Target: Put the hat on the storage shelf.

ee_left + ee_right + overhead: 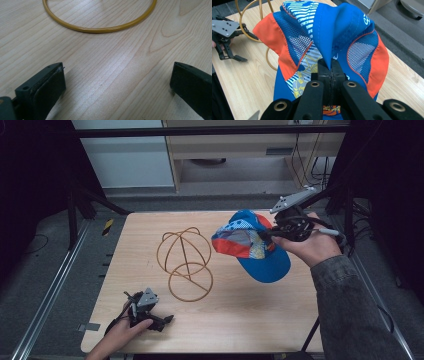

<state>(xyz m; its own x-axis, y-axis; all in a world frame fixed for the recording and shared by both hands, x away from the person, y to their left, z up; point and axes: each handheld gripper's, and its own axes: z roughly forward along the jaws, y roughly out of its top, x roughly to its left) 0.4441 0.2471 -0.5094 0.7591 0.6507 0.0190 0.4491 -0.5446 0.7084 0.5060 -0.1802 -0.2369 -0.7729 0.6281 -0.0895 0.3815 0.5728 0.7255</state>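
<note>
High view: right gripper (266,234) holds the blue-and-orange cap (252,245) above the table (240,315), right of the wire stand (186,262); left gripper (167,319) rests near the left front edge.
Left gripper view: jaws wide apart over bare wood, stand's ring (100,28) beyond.
Right gripper view: jaws pinched together on cap fabric (329,40).

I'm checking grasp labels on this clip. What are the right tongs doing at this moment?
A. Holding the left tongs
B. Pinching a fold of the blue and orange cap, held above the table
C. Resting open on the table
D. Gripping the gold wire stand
B: the right tongs are shut on a bunched fold of the cap, which hangs above the table.
</note>
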